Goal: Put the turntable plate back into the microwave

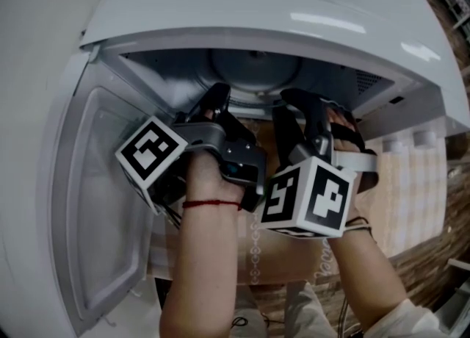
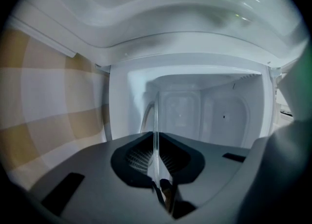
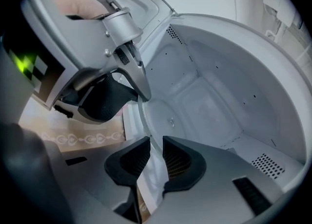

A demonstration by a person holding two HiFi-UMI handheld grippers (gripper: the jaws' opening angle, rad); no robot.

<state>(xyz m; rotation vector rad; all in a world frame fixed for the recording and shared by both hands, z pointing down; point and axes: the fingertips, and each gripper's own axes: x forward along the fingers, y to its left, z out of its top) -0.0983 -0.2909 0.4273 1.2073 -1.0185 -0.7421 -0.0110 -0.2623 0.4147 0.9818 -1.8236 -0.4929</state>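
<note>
The clear round glass turntable plate (image 3: 163, 116) reaches into the white microwave (image 1: 294, 6). Its near rim lies between the fingers (image 2: 139, 157) of the left gripper (image 2: 157, 159) at left and the right gripper (image 3: 156, 158) at right. The microwave door (image 1: 95, 204) stands open at left.

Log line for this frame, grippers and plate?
left gripper: shut on turntable plate | right gripper: open, rim between jaws | microwave: door open, plate at opening

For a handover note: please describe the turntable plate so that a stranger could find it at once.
Find the open white microwave. At its mouth, the left claw grips the rim of the turntable plate. It is the only clear glass disc; everything around it is opaque.
</note>
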